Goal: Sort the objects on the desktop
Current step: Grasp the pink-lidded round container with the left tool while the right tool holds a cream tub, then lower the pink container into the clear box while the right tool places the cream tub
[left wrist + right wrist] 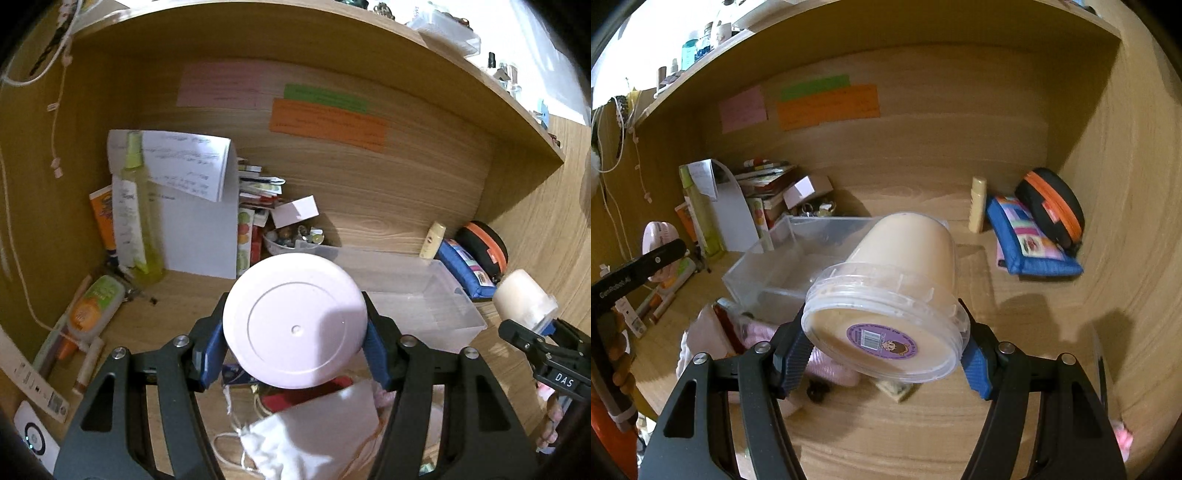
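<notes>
The left gripper (295, 343) squeezes a pale pink round jar (295, 319) between its blue pads. The jar sits in the middle of the left view. Its flat round end faces the camera, so its long way points off toward the back of the desk.

The right gripper (886, 354) squeezes a clear tub (897, 295) full of cream stuff. It fills the middle of the right view. The tub is tipped: its wide lid end, with a purple sticker (882, 341), leans toward the camera and down, and its other end points up and away.

Behind both things lies an open clear box (413, 291), lying on the wooden desk (886, 435).

Only the left view shows the white cloth bag (314, 439) at the bottom and the tall green spray bottle (138, 214) up close. Only the right view shows the tub's sticker. In the left view the tub is a small cream shape at the right edge.
</notes>
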The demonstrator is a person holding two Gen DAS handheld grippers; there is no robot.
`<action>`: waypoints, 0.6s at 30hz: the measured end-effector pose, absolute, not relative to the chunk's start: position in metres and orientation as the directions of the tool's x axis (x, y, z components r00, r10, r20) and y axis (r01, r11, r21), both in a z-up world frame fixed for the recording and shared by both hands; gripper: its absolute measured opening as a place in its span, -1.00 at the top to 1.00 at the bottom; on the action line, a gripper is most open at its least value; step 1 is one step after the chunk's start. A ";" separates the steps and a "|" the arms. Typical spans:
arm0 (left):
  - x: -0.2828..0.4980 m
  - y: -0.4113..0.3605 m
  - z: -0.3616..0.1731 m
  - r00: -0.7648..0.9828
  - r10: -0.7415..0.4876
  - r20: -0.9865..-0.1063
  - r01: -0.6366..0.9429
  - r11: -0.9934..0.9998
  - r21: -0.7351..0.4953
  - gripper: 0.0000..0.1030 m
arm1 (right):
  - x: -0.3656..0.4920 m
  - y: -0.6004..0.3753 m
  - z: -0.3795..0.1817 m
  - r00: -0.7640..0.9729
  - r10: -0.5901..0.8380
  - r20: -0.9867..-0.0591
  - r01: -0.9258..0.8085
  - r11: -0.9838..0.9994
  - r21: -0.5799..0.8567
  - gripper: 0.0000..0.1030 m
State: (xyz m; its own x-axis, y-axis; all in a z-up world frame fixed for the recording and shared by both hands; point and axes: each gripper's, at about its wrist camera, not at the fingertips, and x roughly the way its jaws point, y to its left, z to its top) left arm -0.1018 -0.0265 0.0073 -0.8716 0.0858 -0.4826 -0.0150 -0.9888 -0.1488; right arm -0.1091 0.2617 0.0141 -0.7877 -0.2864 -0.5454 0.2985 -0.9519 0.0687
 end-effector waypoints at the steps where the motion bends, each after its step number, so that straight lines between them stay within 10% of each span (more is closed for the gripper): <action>1: -0.106 -0.024 0.008 -0.871 0.087 -0.484 -0.019 -0.989 -0.143 -0.22 | -0.112 0.260 0.015 -0.788 -0.287 -0.544 0.301 -0.951 0.065 -0.28; 18: -0.178 0.004 0.005 -0.782 0.181 -0.596 -0.129 -0.983 -0.130 -0.22 | -0.182 0.236 0.003 -0.715 -0.306 -0.628 0.360 -0.932 0.044 -0.28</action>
